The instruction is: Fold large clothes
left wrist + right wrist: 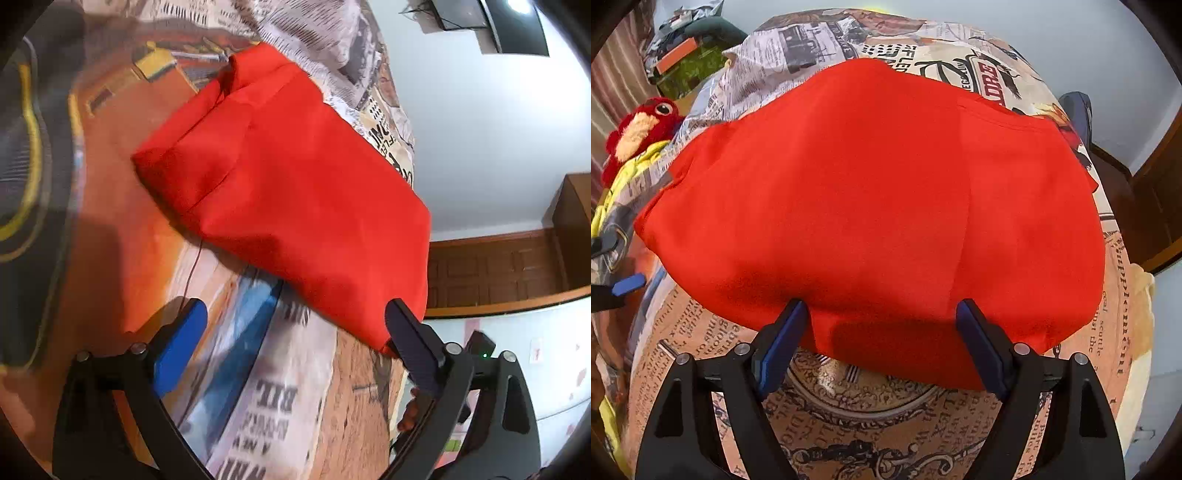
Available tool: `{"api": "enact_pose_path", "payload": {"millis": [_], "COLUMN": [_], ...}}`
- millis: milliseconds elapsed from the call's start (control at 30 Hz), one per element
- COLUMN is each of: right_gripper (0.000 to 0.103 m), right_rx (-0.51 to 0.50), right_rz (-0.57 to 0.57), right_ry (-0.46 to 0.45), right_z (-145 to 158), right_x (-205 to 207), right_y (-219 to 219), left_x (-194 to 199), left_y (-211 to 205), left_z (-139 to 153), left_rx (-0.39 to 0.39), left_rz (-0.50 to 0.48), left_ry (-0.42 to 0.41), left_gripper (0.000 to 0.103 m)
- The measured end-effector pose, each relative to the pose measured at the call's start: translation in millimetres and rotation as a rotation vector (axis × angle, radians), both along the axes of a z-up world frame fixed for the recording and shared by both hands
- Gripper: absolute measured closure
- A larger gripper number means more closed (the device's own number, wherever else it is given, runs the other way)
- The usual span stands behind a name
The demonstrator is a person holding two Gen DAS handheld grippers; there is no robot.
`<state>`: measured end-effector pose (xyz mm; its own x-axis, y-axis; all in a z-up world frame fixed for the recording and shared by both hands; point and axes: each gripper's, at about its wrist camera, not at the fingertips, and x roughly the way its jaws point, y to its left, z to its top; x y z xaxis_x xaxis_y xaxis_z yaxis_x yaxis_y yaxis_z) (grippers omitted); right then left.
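There was one red garment [871,206], folded, lying on one bed [857,398] with a newspaper-print cover. Two grippers were in view, each with two fingers [783,343]. One red plush toy [639,129] lay at the bed's side.

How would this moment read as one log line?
left gripper: open | right gripper: open, at garment edge | red garment: folded on bedspread

Plain red garment [871,206], folded into a broad flat bundle, lying on the newspaper-print bedcover [871,413]
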<state>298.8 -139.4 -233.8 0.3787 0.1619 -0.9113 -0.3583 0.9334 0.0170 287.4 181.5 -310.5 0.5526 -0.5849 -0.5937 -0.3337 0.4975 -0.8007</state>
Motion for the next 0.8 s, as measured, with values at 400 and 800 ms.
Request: {"api": "enact_pose_path", "payload": {"millis": [400,800], "right_gripper": [0.02,0.02], "right_rx": [0.022,0.051], "right_rz": [0.001,-0.051], "right_ry": [0.015,-0.051], "right_z": [-5,37], "right_x": [0,3], "right_y": [-1,0], "left_x": [78,72], "left_y": [6,19], "left_z": [-24,7], "left_rx": [-0.075,0.137], "left_rz": [0.104,0.285], "left_ry": [-0.039,-0.012], "left_gripper": [0.026,0.093]}}
